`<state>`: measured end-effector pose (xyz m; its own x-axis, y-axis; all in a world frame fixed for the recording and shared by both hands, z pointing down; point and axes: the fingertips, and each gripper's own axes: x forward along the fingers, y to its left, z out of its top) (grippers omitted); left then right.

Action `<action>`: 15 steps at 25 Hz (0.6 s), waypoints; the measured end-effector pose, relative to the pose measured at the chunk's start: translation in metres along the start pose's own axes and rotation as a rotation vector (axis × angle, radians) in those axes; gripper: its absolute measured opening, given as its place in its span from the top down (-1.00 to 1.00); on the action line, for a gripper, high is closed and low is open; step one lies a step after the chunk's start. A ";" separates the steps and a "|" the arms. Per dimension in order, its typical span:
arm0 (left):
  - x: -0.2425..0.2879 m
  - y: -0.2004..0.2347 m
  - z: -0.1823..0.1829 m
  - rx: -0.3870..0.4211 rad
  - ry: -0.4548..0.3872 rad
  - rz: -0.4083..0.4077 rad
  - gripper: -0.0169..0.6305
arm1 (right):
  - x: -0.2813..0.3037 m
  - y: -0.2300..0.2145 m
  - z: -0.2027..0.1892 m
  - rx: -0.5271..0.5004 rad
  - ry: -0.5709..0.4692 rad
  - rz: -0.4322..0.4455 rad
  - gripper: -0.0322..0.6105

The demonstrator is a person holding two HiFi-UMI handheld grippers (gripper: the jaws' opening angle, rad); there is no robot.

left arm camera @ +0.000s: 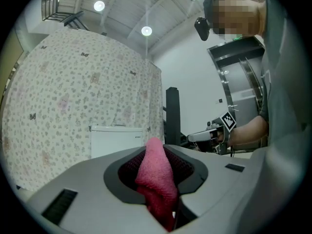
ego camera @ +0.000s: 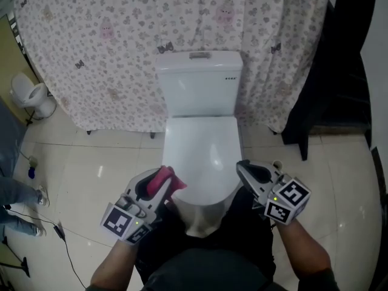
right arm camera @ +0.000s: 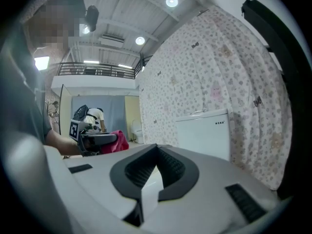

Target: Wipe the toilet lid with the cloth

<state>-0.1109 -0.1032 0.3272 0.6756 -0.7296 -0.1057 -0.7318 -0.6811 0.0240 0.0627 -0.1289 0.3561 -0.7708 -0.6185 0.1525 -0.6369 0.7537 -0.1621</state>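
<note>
The white toilet has its lid (ego camera: 203, 153) down, and its tank (ego camera: 200, 83) stands against a floral curtain. My left gripper (ego camera: 159, 185) hovers over the lid's front left edge, shut on a pink cloth (ego camera: 168, 179). In the left gripper view the cloth (left arm camera: 155, 179) is bunched between the jaws of that gripper (left arm camera: 157, 172). My right gripper (ego camera: 247, 170) hangs at the lid's front right edge with its jaws together and nothing held. In the right gripper view, a thin slit of white lid shows between the jaws of the right gripper (right arm camera: 152, 172).
A floral curtain (ego camera: 109, 35) spans the back. A small white fixture (ego camera: 31, 94) stands at the far left, and a black hanging cover (ego camera: 330, 83) at the right. Cables (ego camera: 60, 232) and a person's shoes (ego camera: 21, 208) lie on the tiled floor at the left.
</note>
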 end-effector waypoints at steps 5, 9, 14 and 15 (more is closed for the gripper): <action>0.003 0.002 -0.006 -0.013 0.017 0.003 0.64 | 0.001 -0.002 -0.001 0.006 -0.021 -0.012 0.90; 0.008 0.009 -0.009 0.011 0.030 0.064 0.64 | 0.002 -0.005 -0.004 0.012 -0.016 -0.024 0.90; 0.009 0.023 -0.019 -0.026 0.059 0.175 0.63 | 0.007 -0.001 -0.005 0.010 -0.014 -0.025 0.90; 0.009 0.024 -0.019 -0.048 0.055 0.175 0.63 | 0.008 -0.002 -0.004 0.012 -0.014 -0.029 0.90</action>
<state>-0.1203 -0.1274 0.3454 0.5430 -0.8387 -0.0415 -0.8345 -0.5445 0.0848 0.0575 -0.1343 0.3618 -0.7518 -0.6435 0.1437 -0.6594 0.7324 -0.1699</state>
